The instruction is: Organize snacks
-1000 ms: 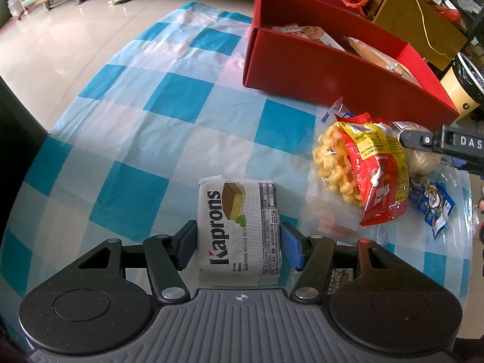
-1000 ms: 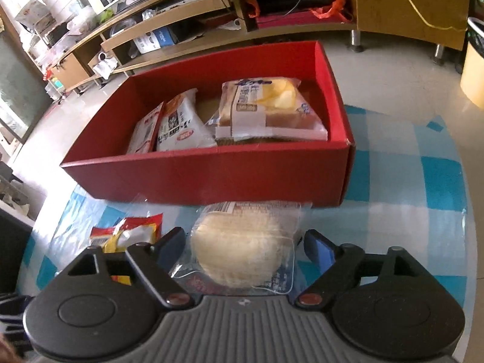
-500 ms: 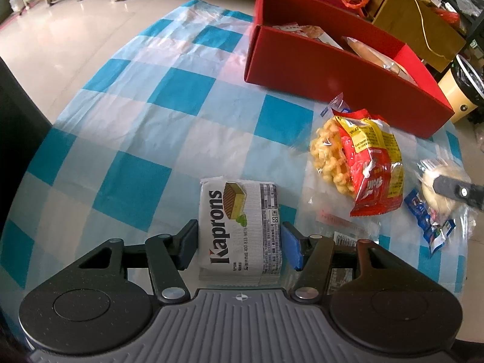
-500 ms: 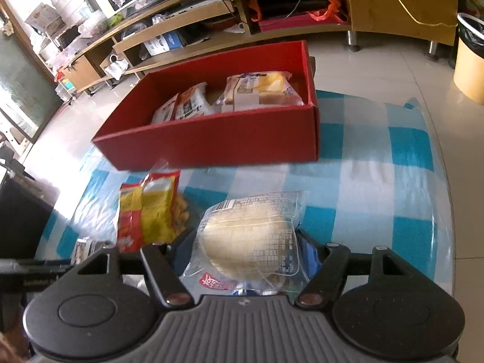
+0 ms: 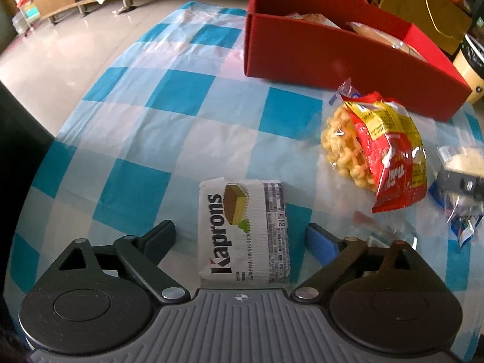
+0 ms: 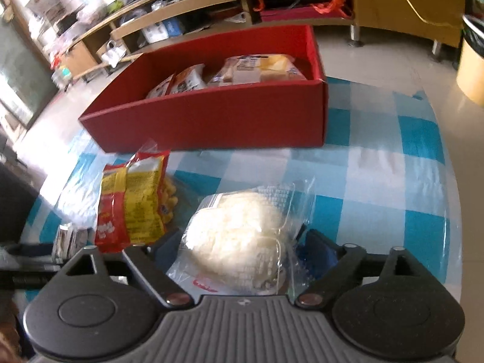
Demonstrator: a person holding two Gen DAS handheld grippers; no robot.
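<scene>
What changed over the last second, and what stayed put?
Both tongs have just been opening. The left tongs let go of the Kaprons pack, which lies between them. The right tongs backed away from the red box and loosened around the white bun. The yellow-red snack bag stayed put.

The checked counter (image 5: 145, 127) lies bare to the left of the Kaprons wafer pack (image 5: 243, 230), up to the red box (image 5: 332, 57). To the right, the red-and-yellow snack bag (image 5: 384, 151) blocks the lane toward the clear-wrapped white round snack (image 6: 239, 242). The box's near wall (image 6: 211, 124) stands across the far side. In the right wrist view, open counter runs to the right of the box and the white snack.
</scene>
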